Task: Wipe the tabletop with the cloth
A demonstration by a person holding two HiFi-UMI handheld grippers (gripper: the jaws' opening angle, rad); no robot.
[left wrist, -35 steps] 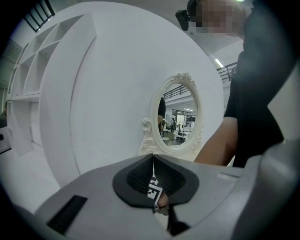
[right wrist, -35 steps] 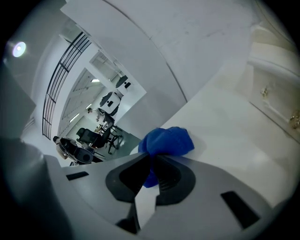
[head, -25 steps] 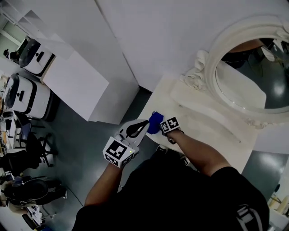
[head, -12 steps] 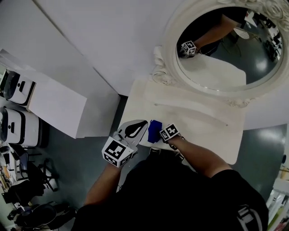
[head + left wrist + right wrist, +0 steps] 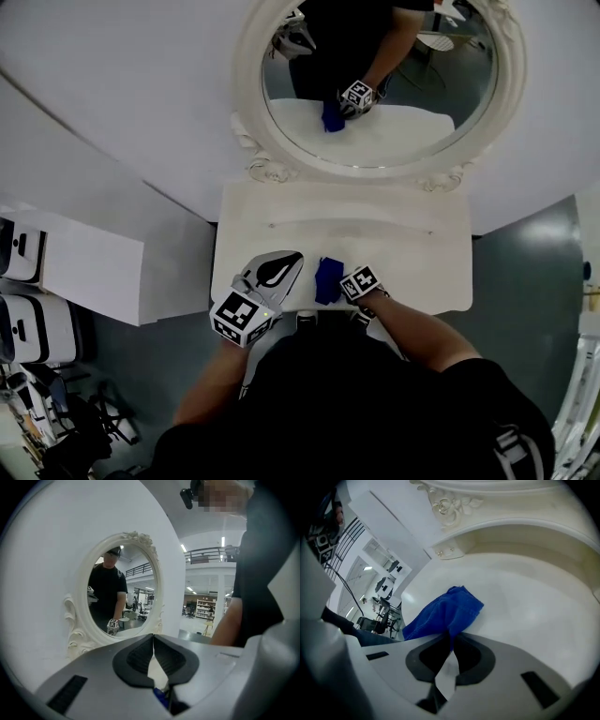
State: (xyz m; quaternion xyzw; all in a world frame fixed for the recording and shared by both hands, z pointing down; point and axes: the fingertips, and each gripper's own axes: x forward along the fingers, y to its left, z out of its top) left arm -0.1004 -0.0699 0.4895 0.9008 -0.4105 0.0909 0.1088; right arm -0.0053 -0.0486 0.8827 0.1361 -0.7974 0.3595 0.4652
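Two grippers are at the front edge of the white tabletop, which stands below an oval mirror in an ornate white frame. The right gripper is clamped on one end of the blue cloth, which lies crumpled on the tabletop near that front edge and also shows as a reflection in the mirror. The left gripper is just beside the cloth on its left, pointing toward the mirror, with its jaws pressed together at the tips and nothing gripped between them.

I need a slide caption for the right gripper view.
Right gripper shut on a blue cloth lying on the white tabletop.
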